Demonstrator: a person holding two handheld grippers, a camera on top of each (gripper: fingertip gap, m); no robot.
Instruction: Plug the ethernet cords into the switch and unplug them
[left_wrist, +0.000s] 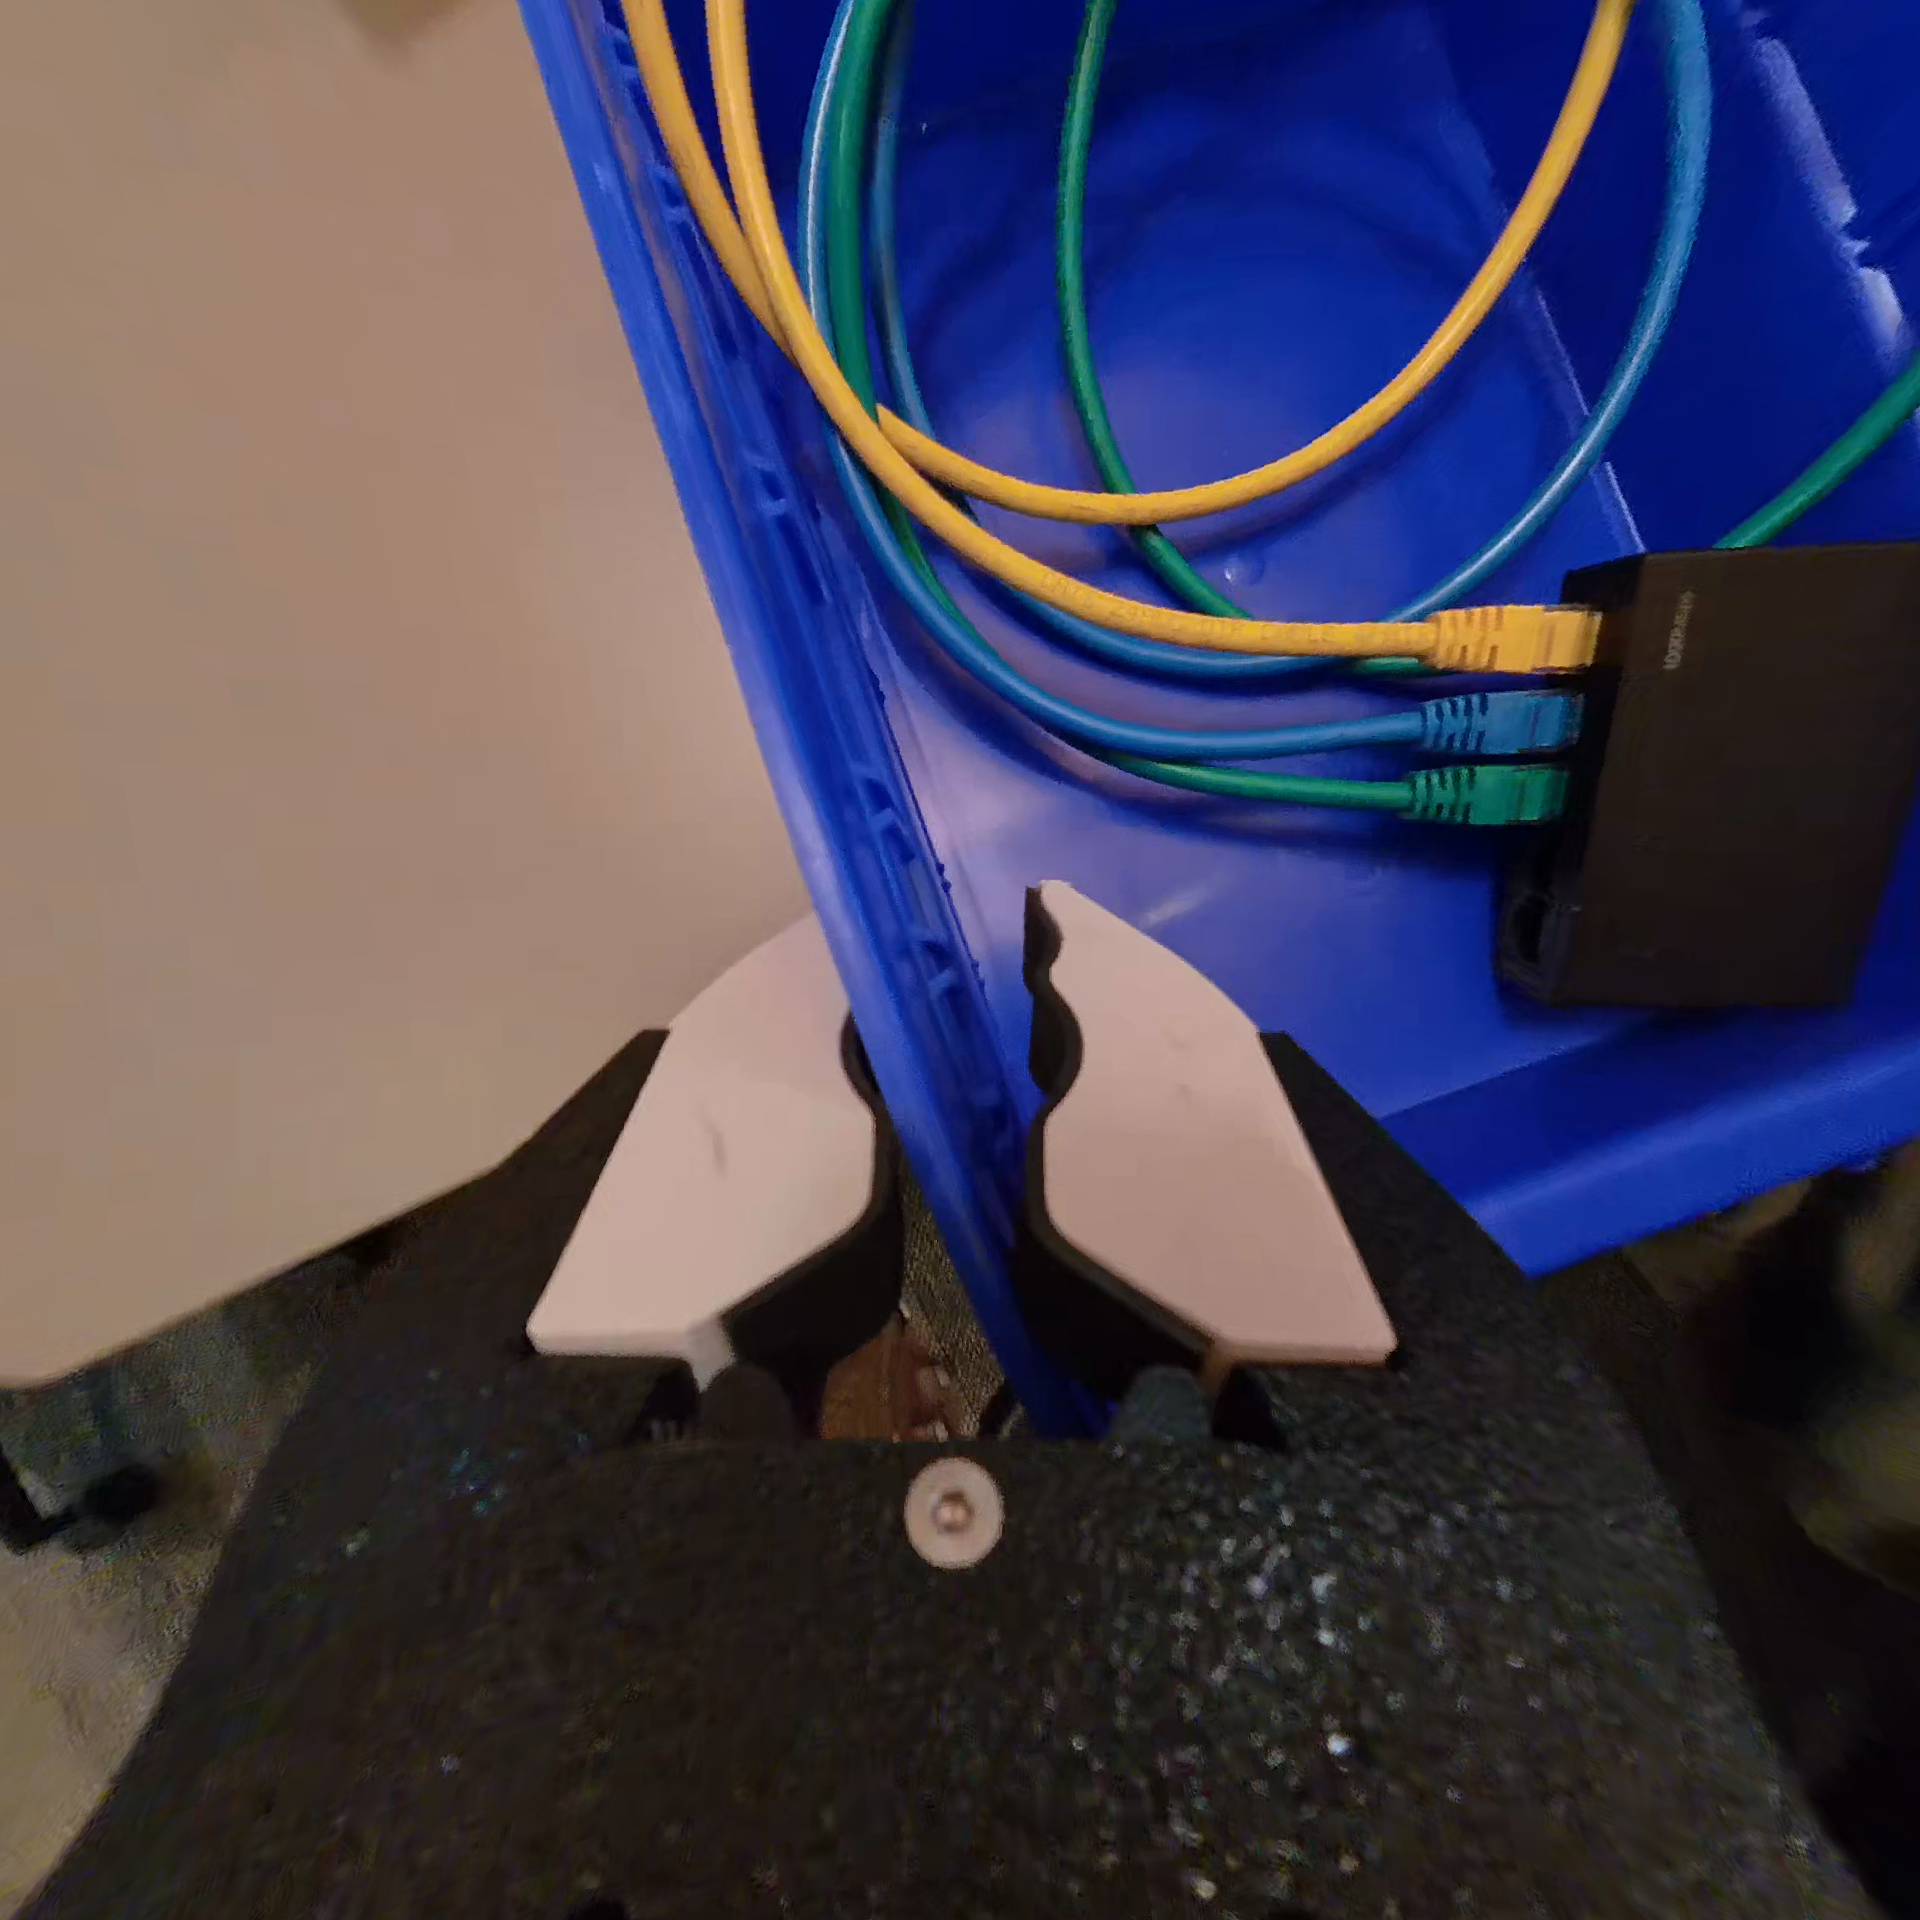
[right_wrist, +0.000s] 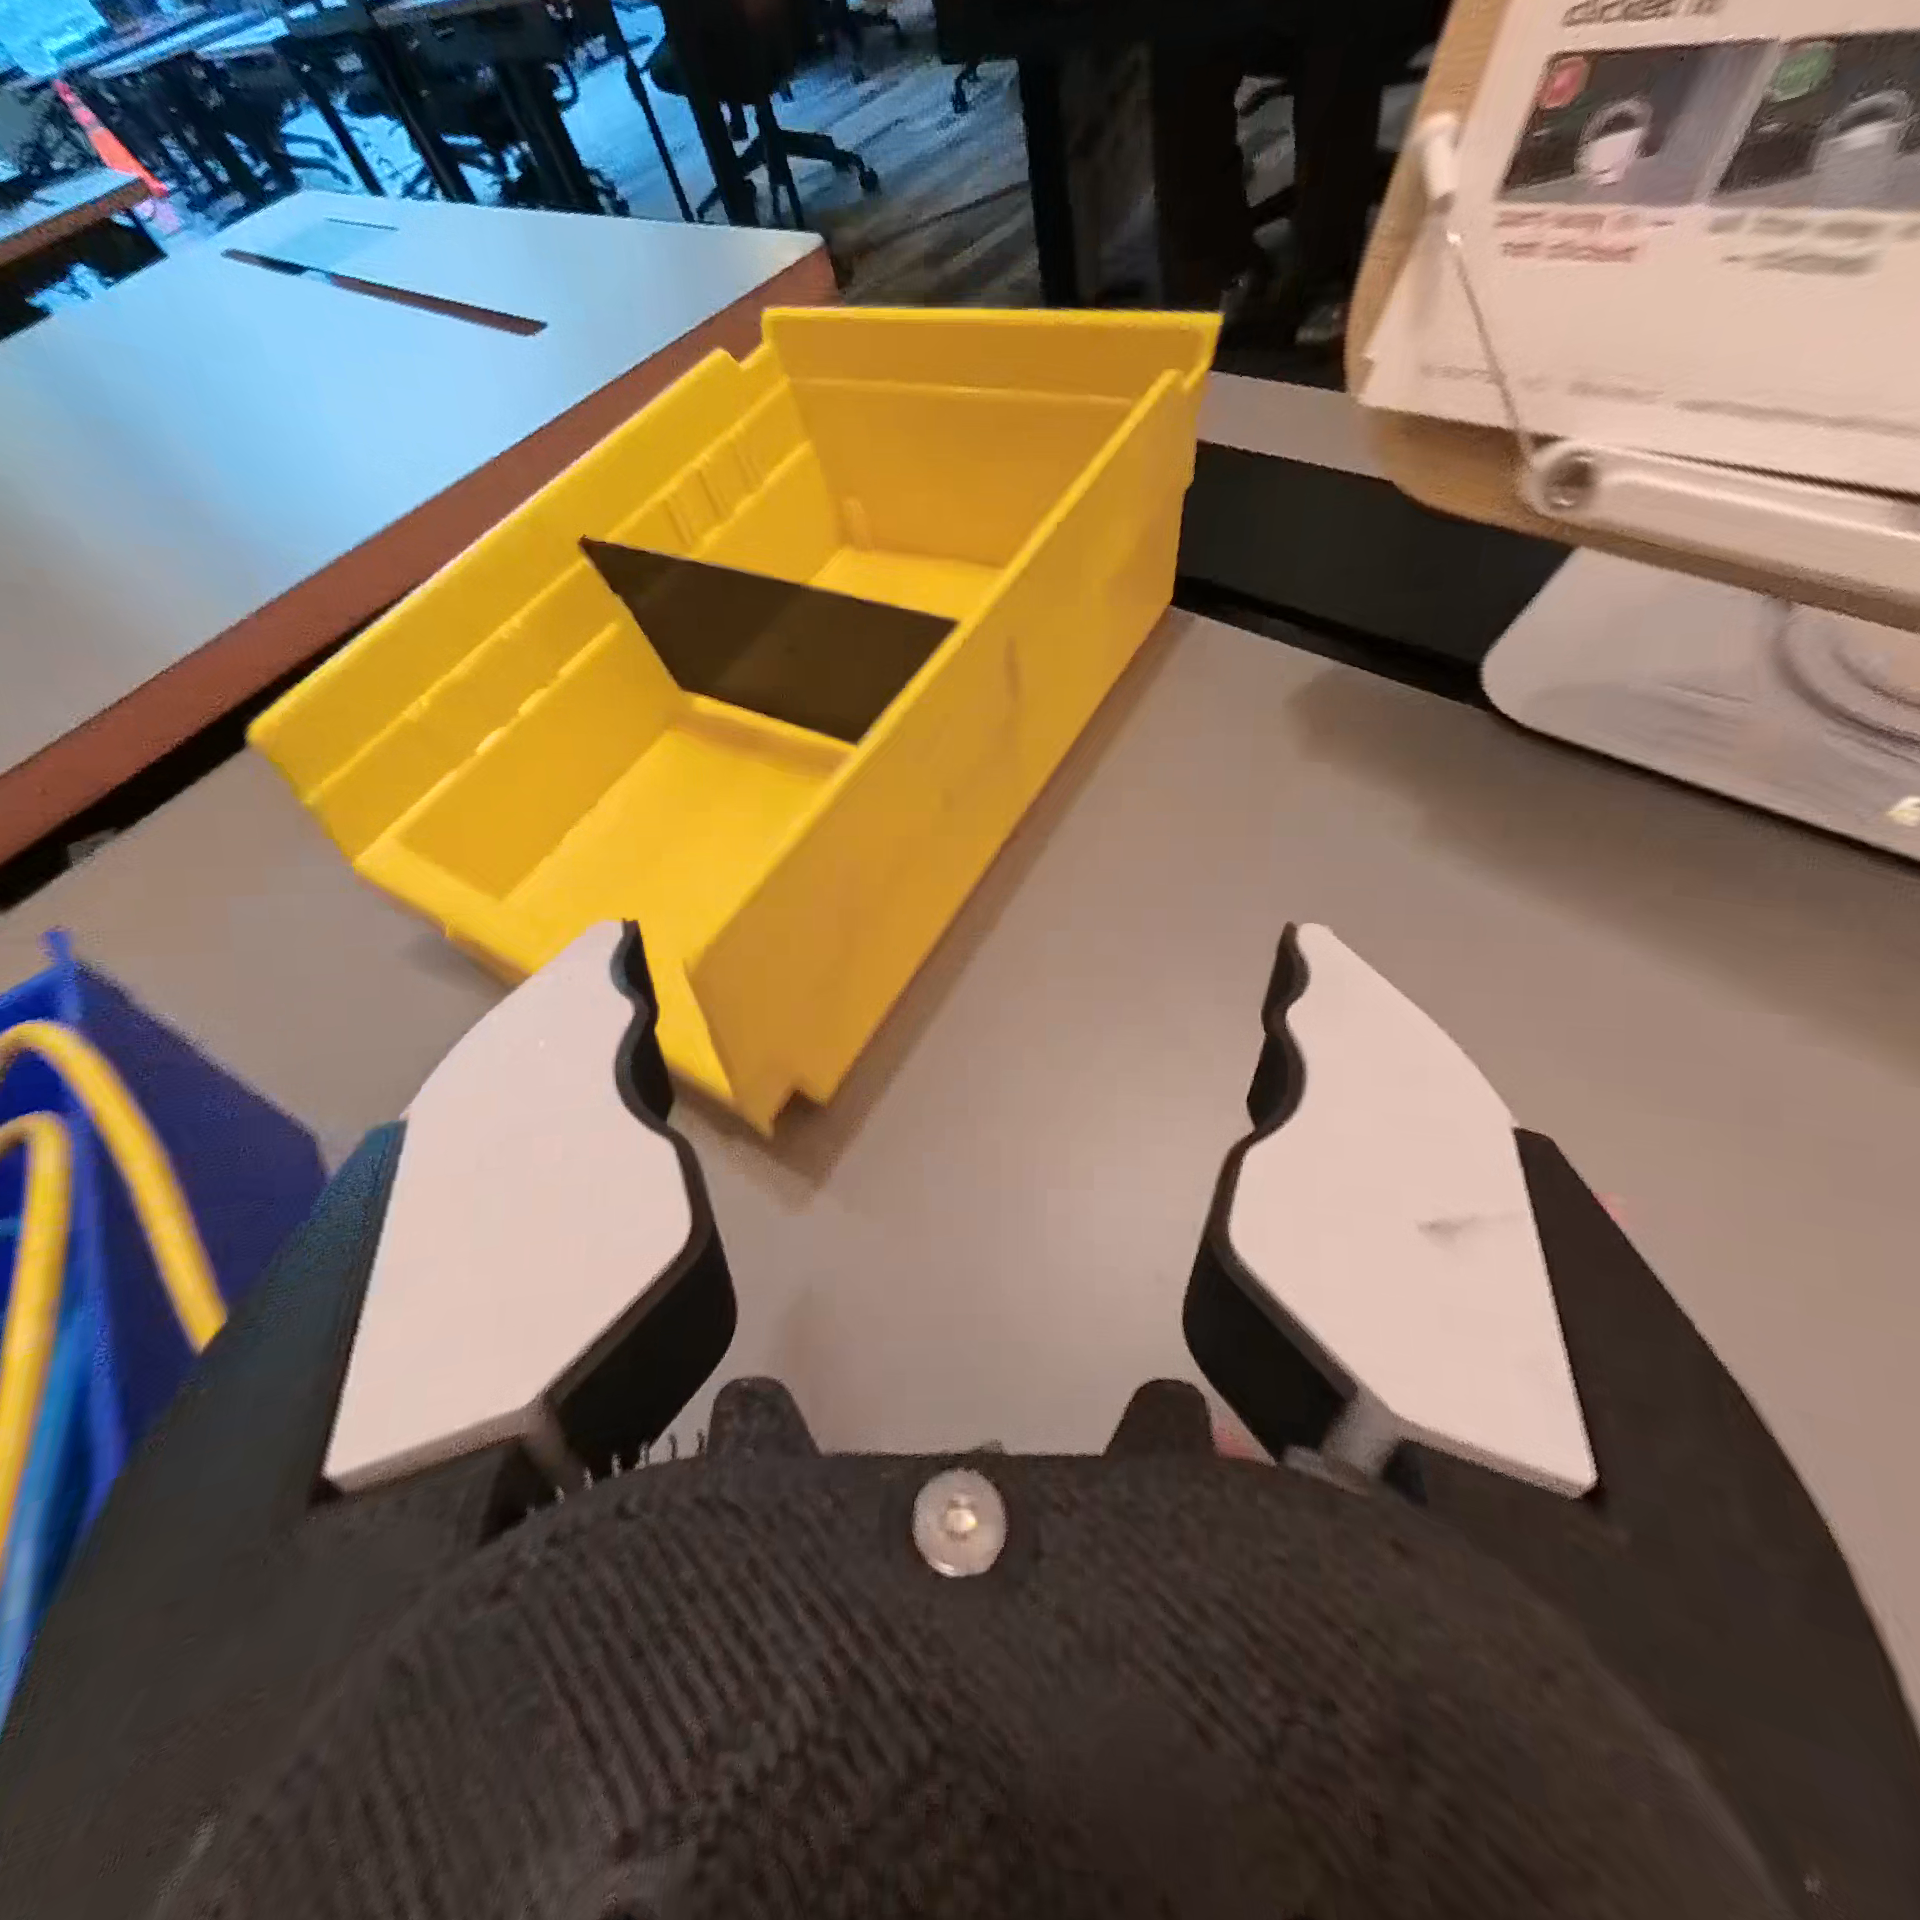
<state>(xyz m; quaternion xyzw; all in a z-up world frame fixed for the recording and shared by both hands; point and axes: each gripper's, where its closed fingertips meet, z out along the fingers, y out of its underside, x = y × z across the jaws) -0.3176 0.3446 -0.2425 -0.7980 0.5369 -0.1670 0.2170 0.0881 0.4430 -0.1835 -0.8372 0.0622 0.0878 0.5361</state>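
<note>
A black switch (left_wrist: 1745, 790) lies inside a blue bin (left_wrist: 1299, 260). A yellow cord (left_wrist: 1507, 636), a blue cord (left_wrist: 1496, 722) and a green cord (left_wrist: 1475, 795) are plugged into its side, and their slack loops across the bin floor. My left gripper (left_wrist: 940, 914) is shut on the bin's side wall, one finger outside and one inside. The bin looks tilted off the surface. My right gripper (right_wrist: 956, 935) is open and empty above the grey table (right_wrist: 1143, 1039). The blue bin (right_wrist: 104, 1195) also shows at the lower left of the right wrist view.
A yellow bin (right_wrist: 935, 831) with a black divider (right_wrist: 769, 644) stands on the table just ahead of my right gripper. A white monitor base (right_wrist: 1714, 707) and a clipped sheet of paper (right_wrist: 1662, 208) are at the far right. Another table (right_wrist: 312, 364) lies to the left.
</note>
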